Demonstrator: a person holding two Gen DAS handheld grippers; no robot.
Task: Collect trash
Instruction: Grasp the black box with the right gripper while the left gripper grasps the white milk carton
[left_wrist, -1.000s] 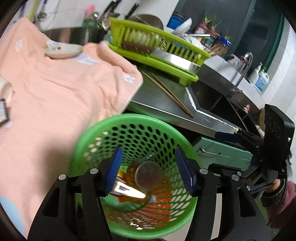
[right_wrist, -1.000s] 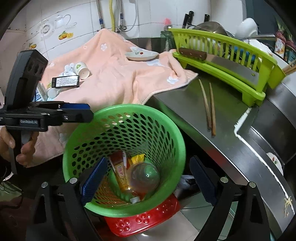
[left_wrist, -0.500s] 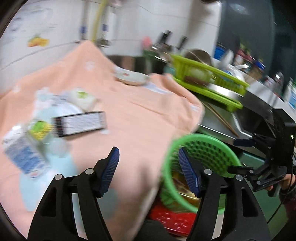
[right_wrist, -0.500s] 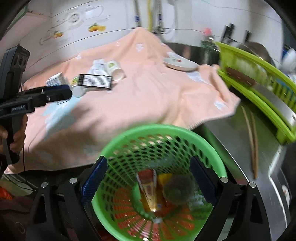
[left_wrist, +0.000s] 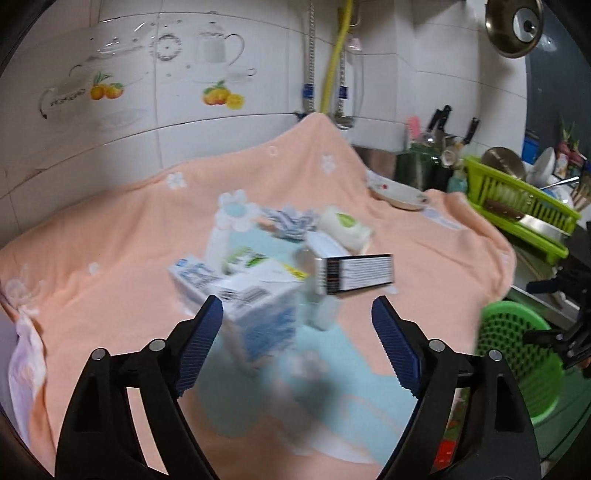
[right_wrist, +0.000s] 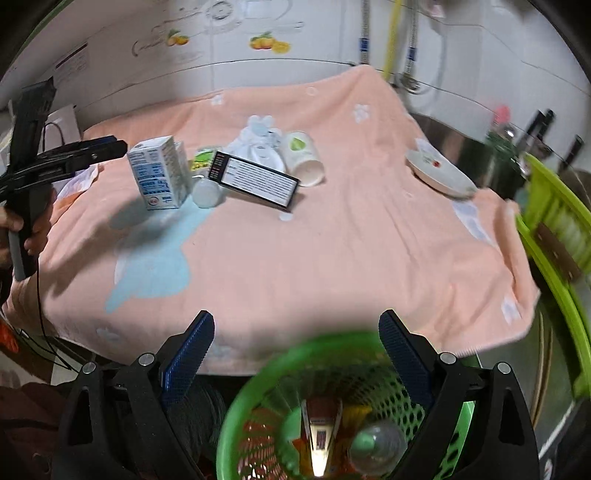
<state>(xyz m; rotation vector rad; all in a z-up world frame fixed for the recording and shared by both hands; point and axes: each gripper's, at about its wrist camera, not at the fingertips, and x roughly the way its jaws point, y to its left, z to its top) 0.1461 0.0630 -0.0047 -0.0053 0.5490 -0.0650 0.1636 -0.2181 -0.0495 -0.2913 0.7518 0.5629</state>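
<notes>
Item 1: left gripper, empty, jaws opening as it faces the litter, presumably to take a piece.
Item 2: milk carton, upright at the left of the pile on the peach towel covering the table.
Item 3: black printed box, propped aslant on neighbouring rubbish.
Item 4: paper cup, tipped on its side.
Item 5: green basket, below the table edge, holding wrappers.
Item 6: right gripper, empty, spread wide above the basket.
</notes>
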